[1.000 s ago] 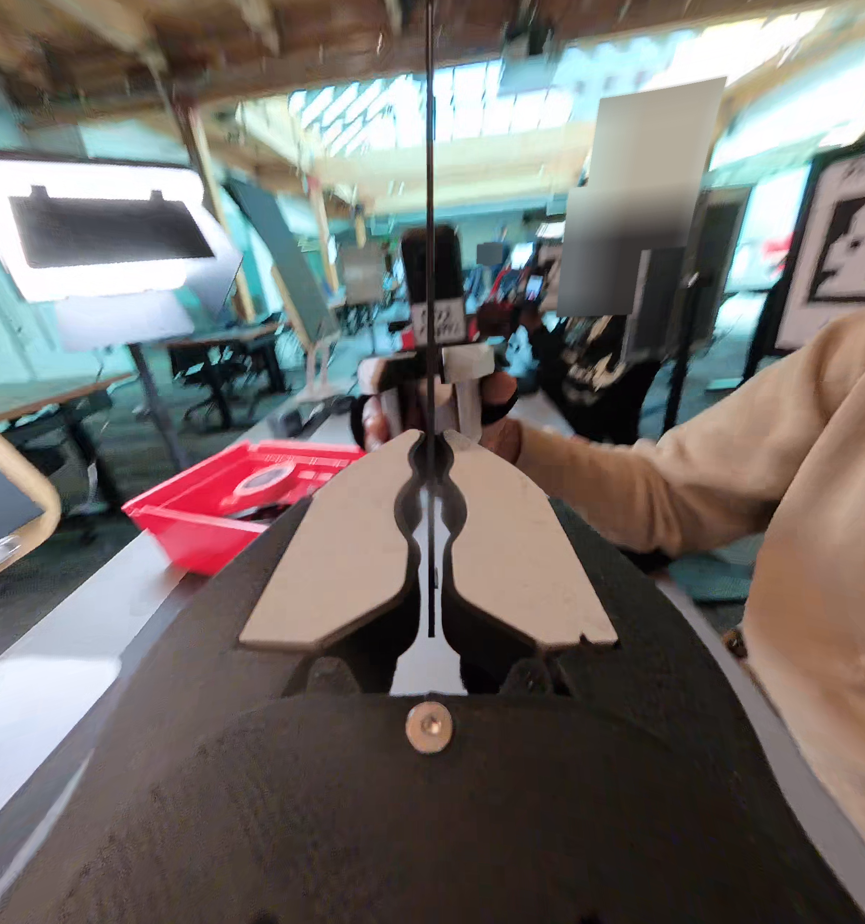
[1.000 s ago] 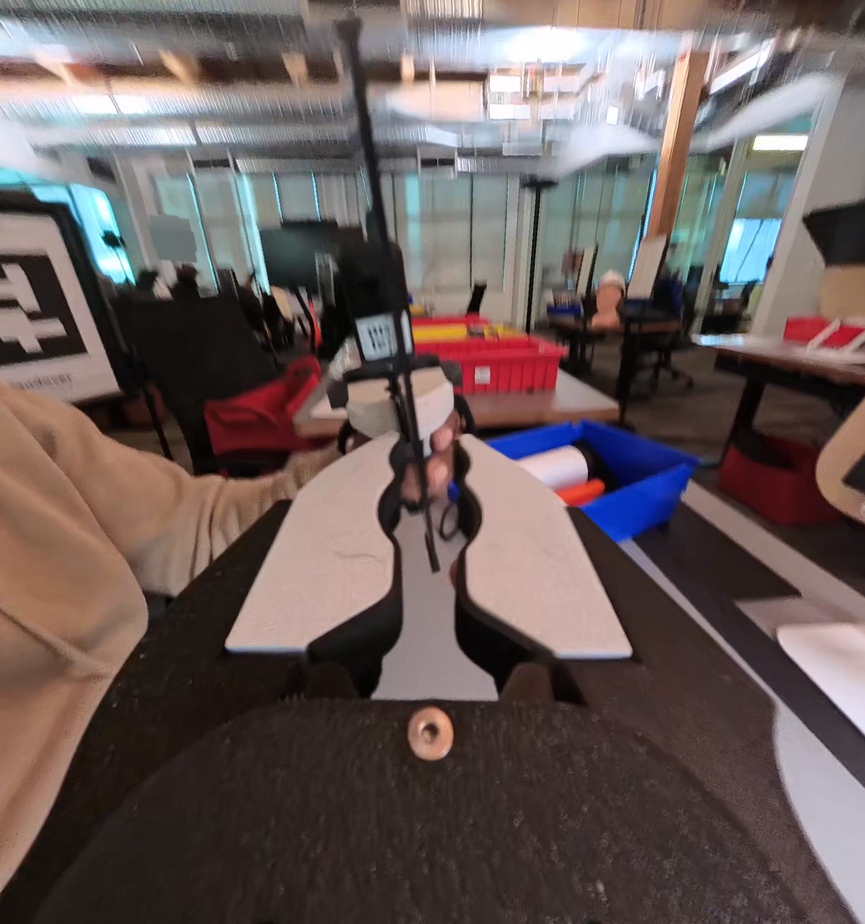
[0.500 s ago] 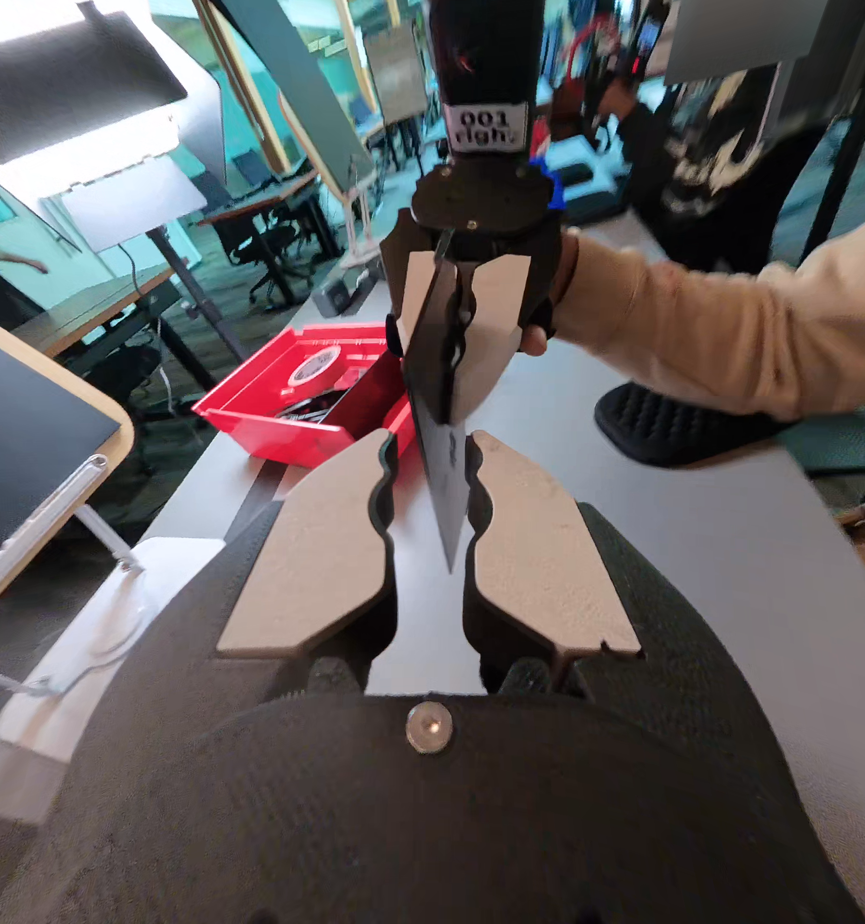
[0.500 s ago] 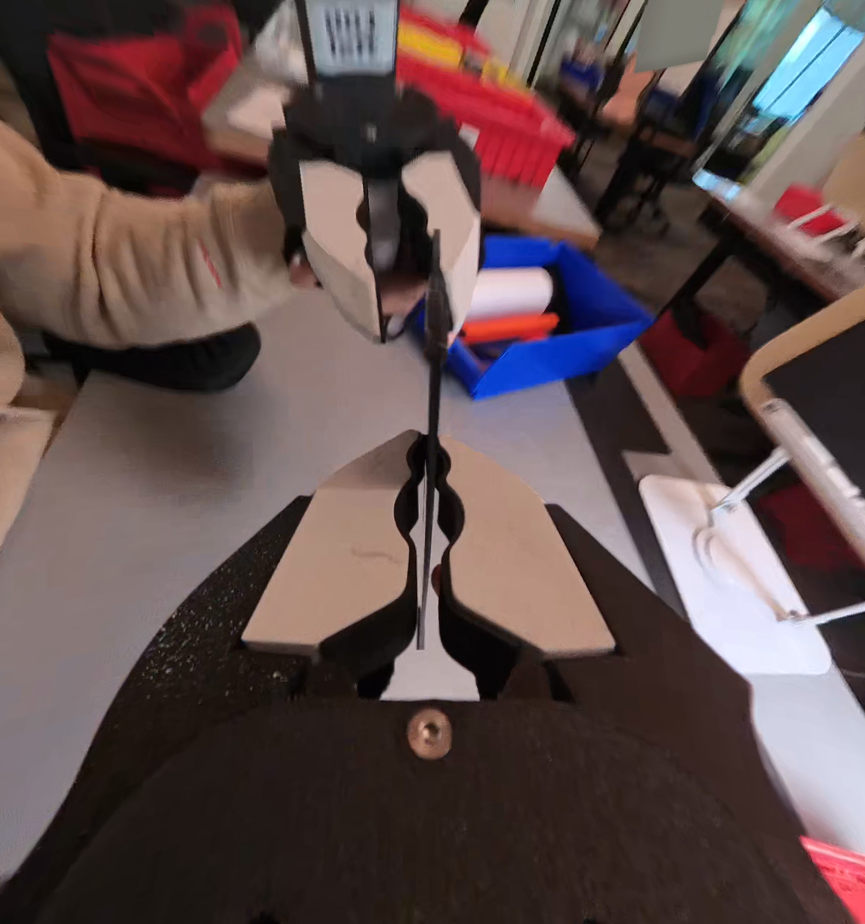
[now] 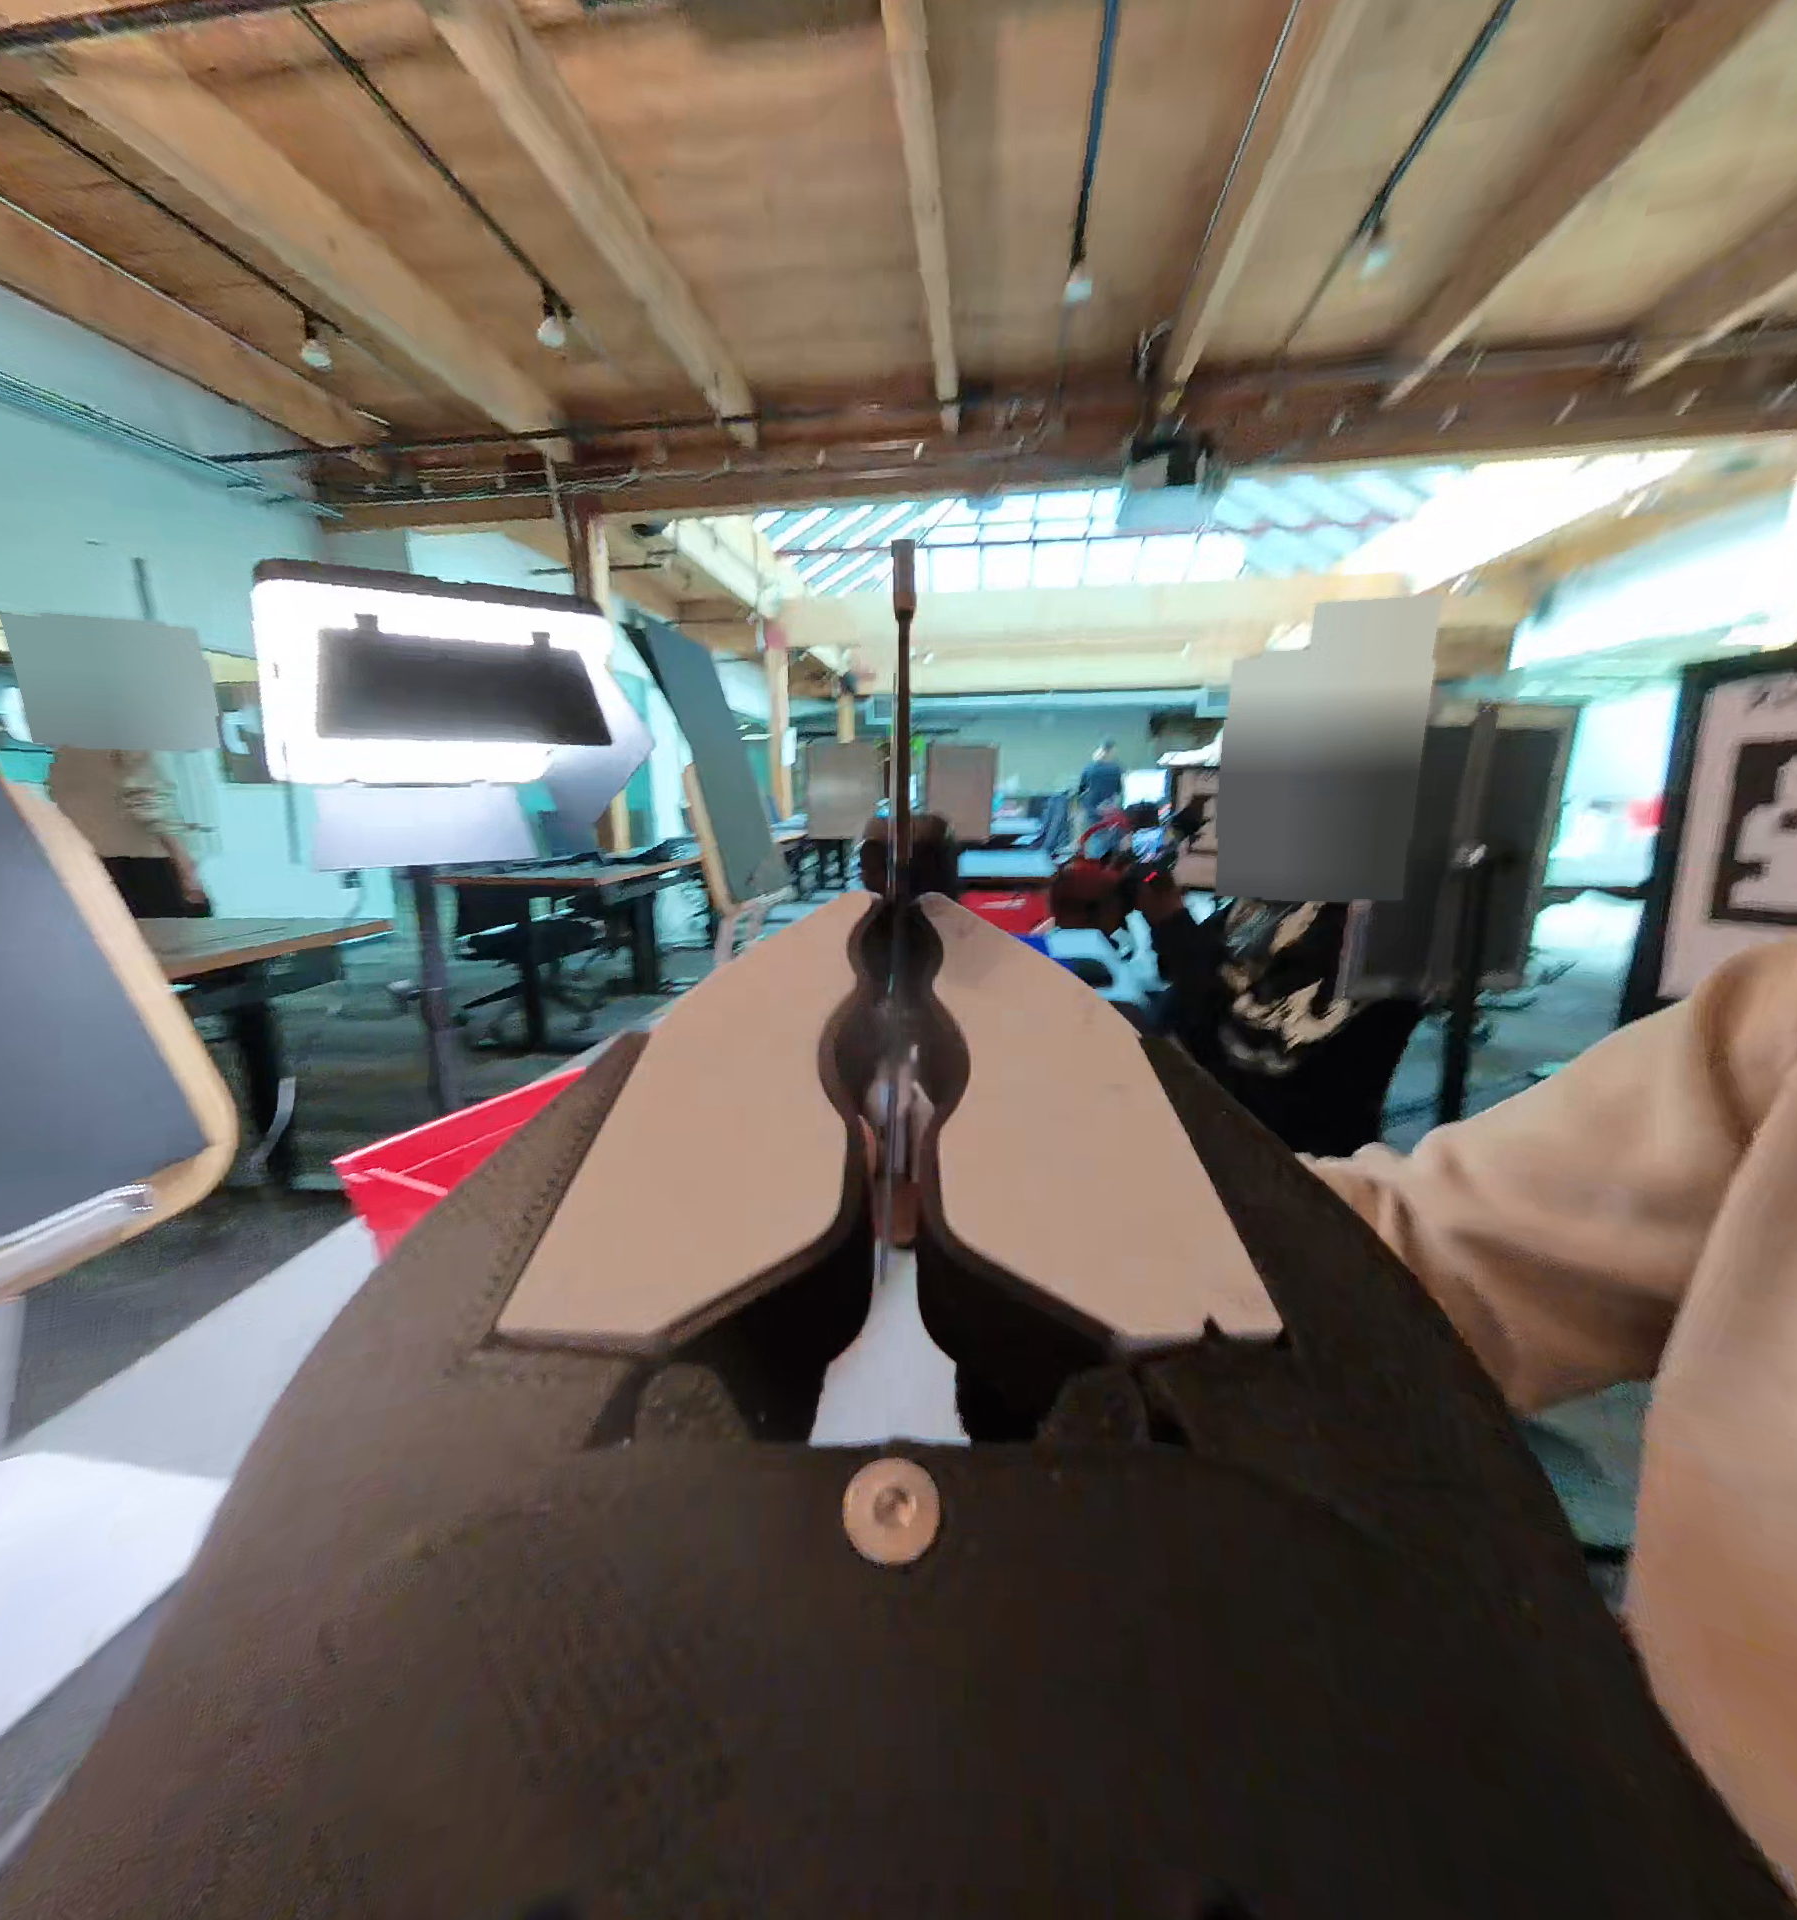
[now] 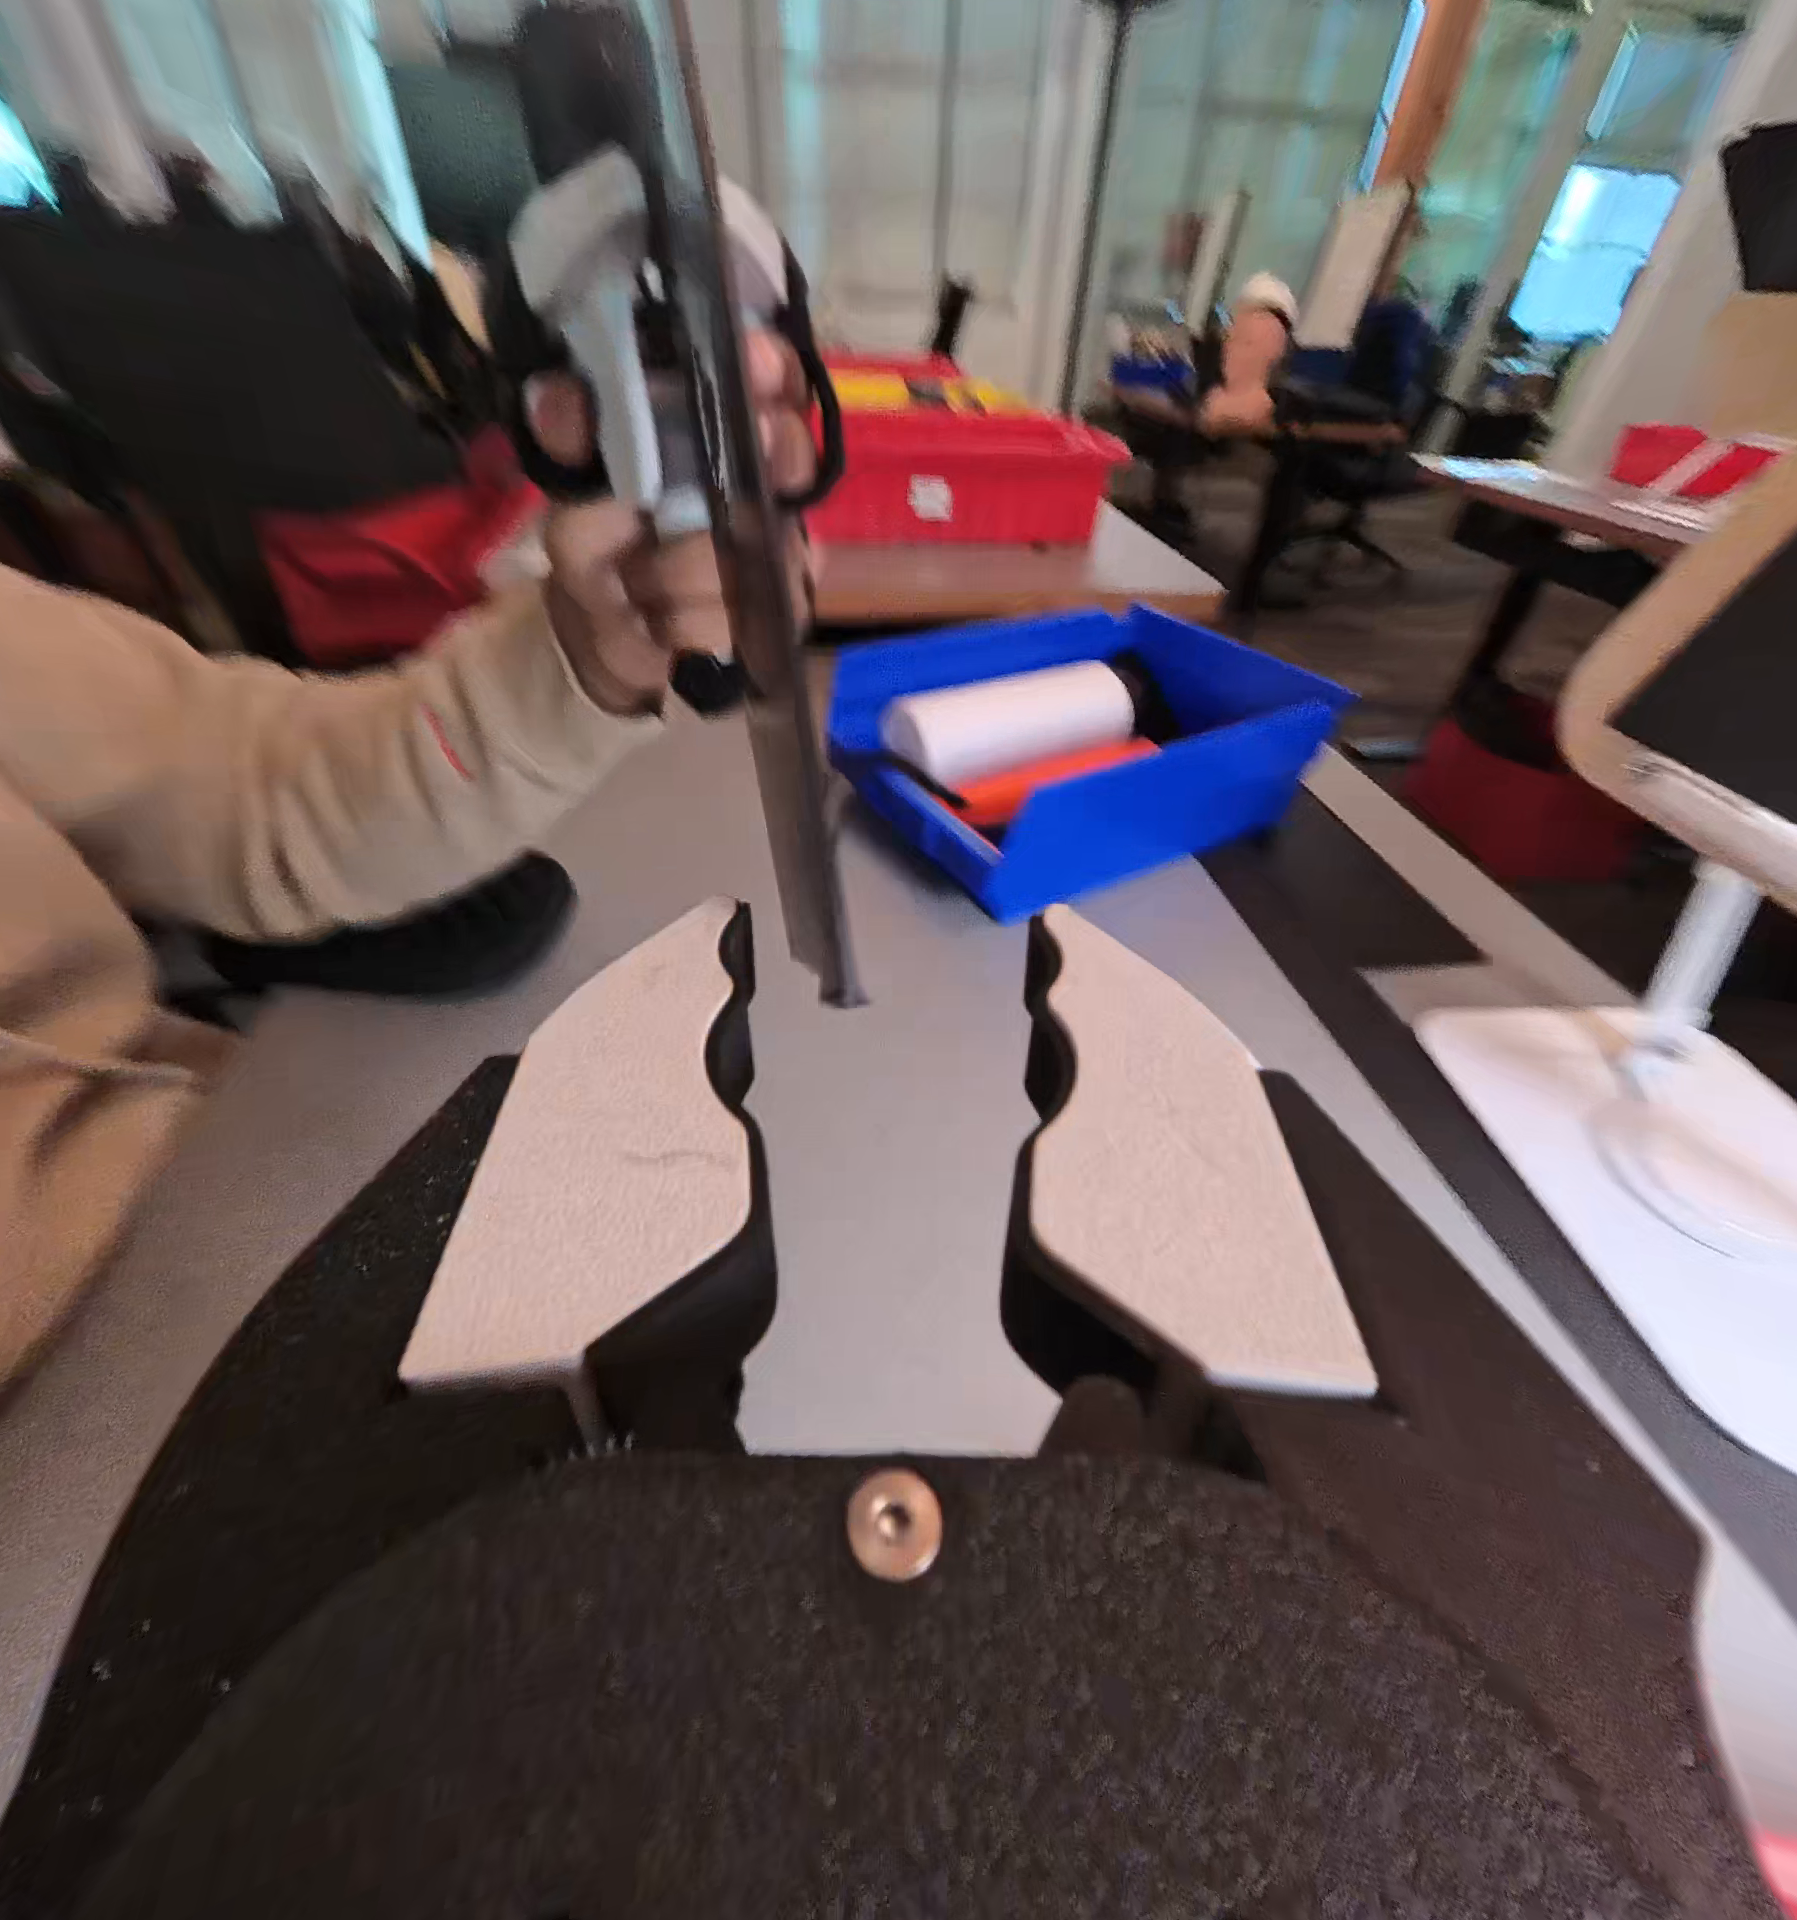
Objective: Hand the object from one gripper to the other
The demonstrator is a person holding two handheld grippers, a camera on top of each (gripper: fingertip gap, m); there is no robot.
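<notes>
The left claw (image 5: pixel 899 935) is seen clamped on a thin dark rod (image 5: pixel 902 727), upright between its fingers; only the right view shows the right claw (image 6: pixel 889 935) spread wide, the rod's lower end (image 6: pixel 821 935) just ahead; beyond, on the grey bench (image 6: pixel 665 831), a blue bin (image 6: pixel 1133 831) holds a white roll (image 6: pixel 1008 717) and an orange item (image 6: pixel 1039 784); a red bin (image 5: pixel 437 1153) is glimpsed only in the left view.

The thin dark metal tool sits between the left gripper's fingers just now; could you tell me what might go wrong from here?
1. The left gripper pinches the thin dark metal tool low down, so its long free end could pivot or slip.
2. The open right gripper sits close to the tool's lower end and could knock it.
3. If dropped, it might land on the grey table beside the blue plastic bin.
</notes>
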